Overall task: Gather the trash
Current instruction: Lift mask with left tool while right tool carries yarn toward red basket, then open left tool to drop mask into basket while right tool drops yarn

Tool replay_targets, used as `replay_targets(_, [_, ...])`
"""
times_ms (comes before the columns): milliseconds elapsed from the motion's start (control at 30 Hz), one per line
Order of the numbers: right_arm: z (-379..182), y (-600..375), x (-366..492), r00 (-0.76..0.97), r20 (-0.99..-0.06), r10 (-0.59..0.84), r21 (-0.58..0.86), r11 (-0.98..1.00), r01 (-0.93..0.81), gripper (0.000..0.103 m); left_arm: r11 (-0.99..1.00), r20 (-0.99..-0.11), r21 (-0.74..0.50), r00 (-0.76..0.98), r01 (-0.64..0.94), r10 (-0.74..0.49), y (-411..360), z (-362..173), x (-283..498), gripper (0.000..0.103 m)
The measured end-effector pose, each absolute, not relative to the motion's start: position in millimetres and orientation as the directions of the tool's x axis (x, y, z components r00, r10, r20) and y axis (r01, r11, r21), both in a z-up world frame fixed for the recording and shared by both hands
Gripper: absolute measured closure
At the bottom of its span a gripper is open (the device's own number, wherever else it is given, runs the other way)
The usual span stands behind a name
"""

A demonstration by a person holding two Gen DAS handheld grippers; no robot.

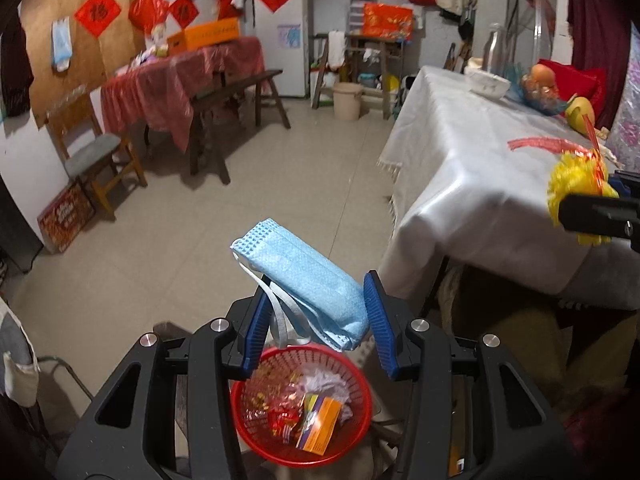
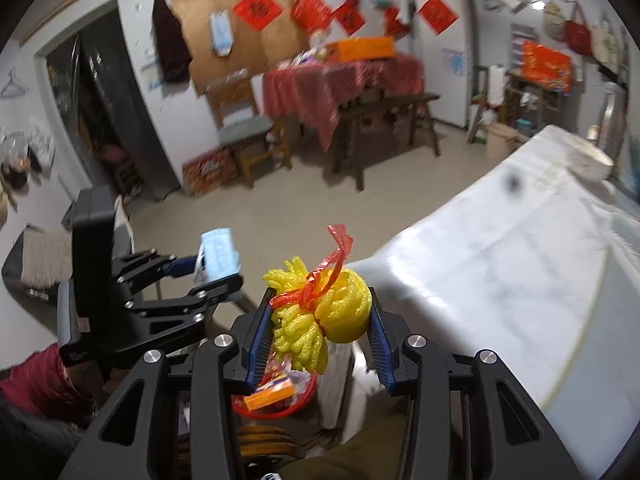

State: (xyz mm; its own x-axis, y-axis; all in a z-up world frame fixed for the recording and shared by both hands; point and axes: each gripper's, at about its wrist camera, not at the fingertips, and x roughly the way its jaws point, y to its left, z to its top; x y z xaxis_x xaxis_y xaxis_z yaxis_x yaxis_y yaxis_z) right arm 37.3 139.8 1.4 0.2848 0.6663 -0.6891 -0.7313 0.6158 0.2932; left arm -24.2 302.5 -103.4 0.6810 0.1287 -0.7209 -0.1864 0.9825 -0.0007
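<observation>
The left gripper (image 1: 320, 320) is partly closed, its blue pads clamped on a folded blue face mask (image 1: 304, 280); the mask's white ear loops (image 1: 280, 320) hang down between the fingers. Straight below it on the floor stands a red basket (image 1: 248, 436), and the mask's lower end hangs over the basket's far rim. Inside the basket lie an orange box (image 1: 320, 428), shiny red wrappers (image 1: 280, 420) and a crumpled white tissue (image 1: 324, 384).

The right gripper (image 2: 320, 316) is also partly closed, gripping a yellow foam net (image 2: 340, 312) tied with a red plastic strip (image 2: 332, 260). The net's frayed end droops toward the basket (image 2: 296, 404), which shows below the left finger with the box (image 2: 268, 394) in it. In the right wrist view the left gripper (image 2: 218, 270) appears to the left, the mask (image 2: 218, 256) in its jaws.

A table under a white cloth (image 1: 480, 184) stands to the right of both grippers, its near corner just beside the basket. On the cloth, toward the far edge, sit a white bowl (image 1: 488, 82), a bottle (image 1: 494, 50) and fruit (image 1: 540, 80); another red strip (image 1: 536, 144) lies near the right edge.
</observation>
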Motion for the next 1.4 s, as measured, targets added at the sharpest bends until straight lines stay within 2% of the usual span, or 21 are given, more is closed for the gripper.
replay_targets(267, [-31.9,187.7,27.0,0.186,-0.758,0.625,0.305,0.592,-0.746,0.060,0.974,-0.800,-0.035,0.591,-0.223,0.106,328.4,-154.3,-27.0,0.057])
replay_targets(500, [-43.2,203.7,24.0,0.147,-0.781,0.608,0.315,0.585,-0.748,0.060,0.968,-0.868,-0.074,0.493,-0.240,0.056,343.7,-205.8,-24.5,0.055])
replay_targets(567, [-46.7,205.0,21.4,0.137,-0.785,0.604,0.316,0.580,-0.751,0.060,0.967,-0.889,-0.084,0.457,-0.242,0.037,345.1,-221.1,-22.9,0.051])
replay_targets(667, [-57.9,208.2,19.6,0.106,-0.799,0.592,0.324,0.573,-0.753,0.060,0.966,-0.911,-0.103,0.413,-0.236,0.004,344.1,-235.4,-21.9,0.031])
replay_targets(700, [-62.2,209.4,19.8,0.096,-0.803,0.588,0.328,0.571,-0.752,0.060,0.967,-0.912,-0.102,0.410,-0.234,0.003,343.4,-236.9,-22.2,0.022])
replay_targets(733, [-67.4,211.4,20.3,0.084,-0.808,0.583,0.332,0.569,-0.752,0.060,0.968,-0.912,-0.099,0.411,-0.231,0.005,343.0,-237.5,-22.6,0.017])
replay_targets(833, [-77.8,214.0,21.6,0.058,-0.817,0.573,0.346,0.569,-0.746,0.060,0.971,-0.915,-0.072,0.403,-0.229,0.027,343.0,-237.2,-23.1,0.011])
replay_targets(1100, [-95.7,235.5,19.2,-0.007,-0.840,0.542,0.349,0.531,-0.772,0.059,0.933,-0.902,-0.018,0.408,-0.359,0.140,383.7,-215.7,-33.2,0.007])
replay_targets(1333, [-102.1,294.6,2.5,-0.080,-0.849,0.522,0.339,0.423,-0.840,0.058,0.884,-0.885,0.000,0.412,-0.467,0.217,421.8,-195.4,-46.1,0.007])
replay_targets(1367, [-102.3,301.6,1.9,-0.087,-0.847,0.524,0.342,0.412,-0.845,0.056,0.881,-0.885,0.004,0.408,-0.474,0.223,424.8,-194.9,-47.9,0.007])
replay_targets(1400, [-103.1,305.9,1.7,-0.095,-0.845,0.526,0.348,0.407,-0.845,0.048,0.879,-0.886,0.009,0.403,-0.478,0.228,426.4,-193.9,-49.1,0.007])
